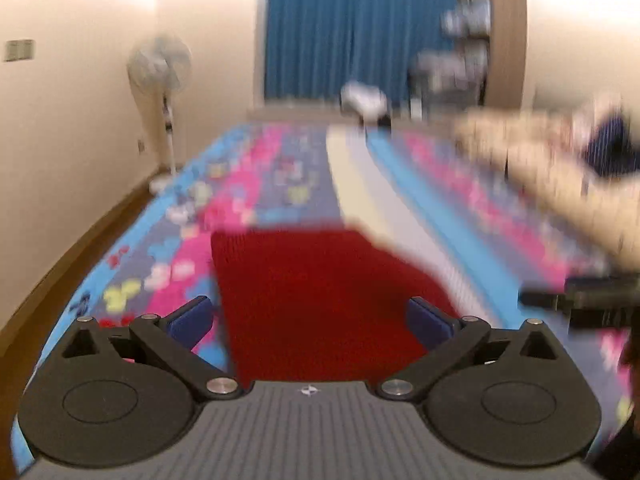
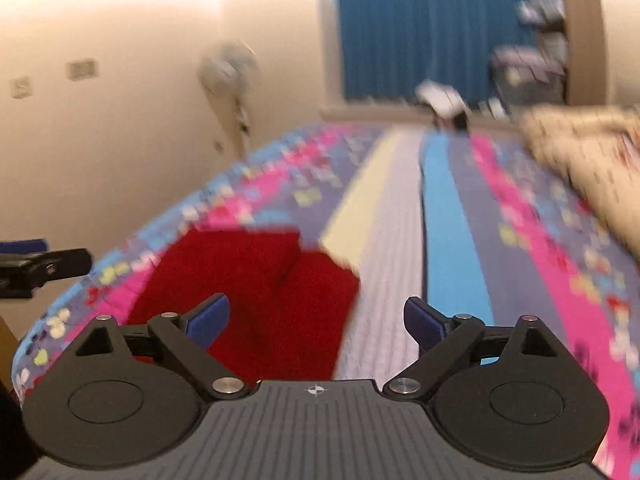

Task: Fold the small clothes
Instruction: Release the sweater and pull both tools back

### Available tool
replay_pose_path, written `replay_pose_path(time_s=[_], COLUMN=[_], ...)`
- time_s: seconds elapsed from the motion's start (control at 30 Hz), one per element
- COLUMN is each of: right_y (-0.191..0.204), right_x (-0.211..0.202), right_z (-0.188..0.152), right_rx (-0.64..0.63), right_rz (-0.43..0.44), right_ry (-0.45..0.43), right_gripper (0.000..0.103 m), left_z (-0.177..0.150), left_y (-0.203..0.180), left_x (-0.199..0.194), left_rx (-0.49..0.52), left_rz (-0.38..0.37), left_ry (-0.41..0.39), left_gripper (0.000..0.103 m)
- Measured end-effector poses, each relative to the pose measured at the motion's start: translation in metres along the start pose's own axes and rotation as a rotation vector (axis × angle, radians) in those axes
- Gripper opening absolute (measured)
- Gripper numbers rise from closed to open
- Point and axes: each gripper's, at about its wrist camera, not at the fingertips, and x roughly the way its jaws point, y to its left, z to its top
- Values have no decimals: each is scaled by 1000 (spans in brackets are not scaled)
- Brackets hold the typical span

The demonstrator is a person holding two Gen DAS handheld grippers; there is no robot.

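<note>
A small red knitted garment (image 1: 316, 296) lies flat on the colourful patterned bedspread (image 1: 256, 184), near its front edge. My left gripper (image 1: 310, 320) is open and empty, its blue pads spread over the garment's near part. In the right wrist view the same garment (image 2: 256, 292) lies left of centre with one part folded over. My right gripper (image 2: 316, 322) is open and empty, over the garment's right edge and the white stripe of the bedspread (image 2: 400, 280). The right gripper shows at the right edge of the left view (image 1: 584, 300). Both views are blurred.
A beige pillow or blanket (image 1: 560, 176) lies on the bed's right side. A standing fan (image 1: 160, 68) is by the left wall. Blue curtains (image 1: 352, 28) and shelves (image 1: 468, 40) are at the far end. The bed's left edge drops to a wooden floor (image 1: 60, 272).
</note>
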Motion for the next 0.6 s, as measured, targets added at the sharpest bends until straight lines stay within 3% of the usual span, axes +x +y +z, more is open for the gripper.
replay_pose_path(time_s=[0.13,0.37,0.6], right_y=[2,13,27], right_x=[19,31,34], right_z=[-8,-11,-12], right_rx=[-17,-82,-128], right_rz=[-7,-9,8], right_ry=[47,46,40], right_gripper=[94,94,94], left_z=[-1,-5,-9], left_y=[-2,22,26], left_x=[14,46,61], left_rx=[38,-118,-101], left_rz=[52,51,79], left_ry=[32,212,244], left_gripper=[103,103,103])
